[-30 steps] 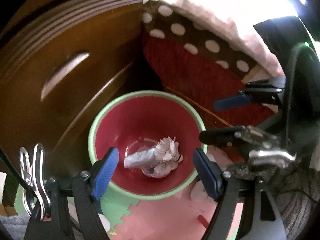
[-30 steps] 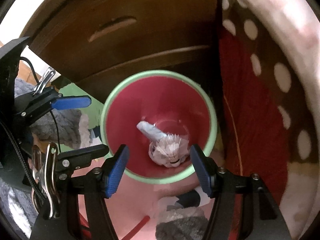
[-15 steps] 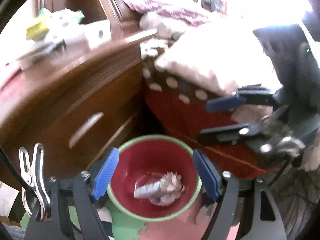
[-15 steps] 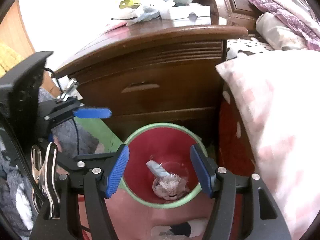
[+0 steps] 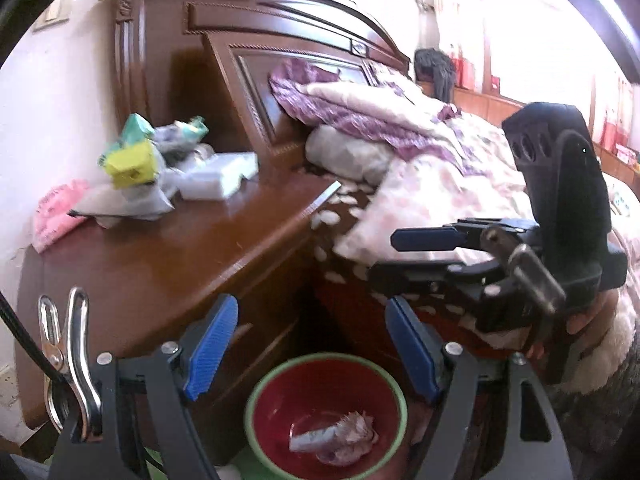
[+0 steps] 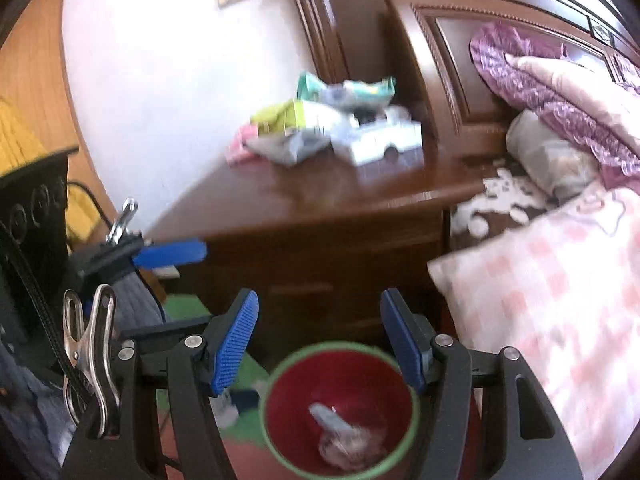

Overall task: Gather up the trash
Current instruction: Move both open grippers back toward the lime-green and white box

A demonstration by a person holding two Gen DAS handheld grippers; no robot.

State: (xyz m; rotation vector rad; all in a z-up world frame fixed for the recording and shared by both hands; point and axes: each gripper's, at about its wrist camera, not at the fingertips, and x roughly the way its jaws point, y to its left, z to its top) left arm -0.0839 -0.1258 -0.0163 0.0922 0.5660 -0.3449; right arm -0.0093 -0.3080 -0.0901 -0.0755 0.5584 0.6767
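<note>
A red bin with a green rim (image 5: 256, 394) (image 6: 267, 384) stands on the floor between the nightstand and the bed. Crumpled paper and a grey wrapper (image 5: 336, 436) (image 6: 340, 436) lie at its bottom. My left gripper (image 5: 310, 346) hangs above the bin, open, with nothing between its blue pads. My right gripper (image 6: 320, 334) hovers beside it, also open and empty. Each gripper shows in the other's view: the right one (image 5: 416, 258) over the bed edge, the left one (image 6: 172, 292) at the left. A pile of packets and wrappers (image 5: 140, 164) (image 6: 320, 128) sits on the nightstand top.
The dark wooden nightstand (image 5: 180, 256) (image 6: 320, 216) also holds a white box (image 5: 218, 176) and a pink packet (image 5: 56, 208). A bed with pink and purple quilts (image 5: 440, 184) (image 6: 540, 300) fills the right, with a tall headboard (image 5: 280, 60) behind. Green and pink floor mats lie around the bin.
Both grippers rose and tipped upward. The bin slid to the bottom of both views, and the nightstand top, headboard and bed came into sight. Both sets of jaws kept the same width.
</note>
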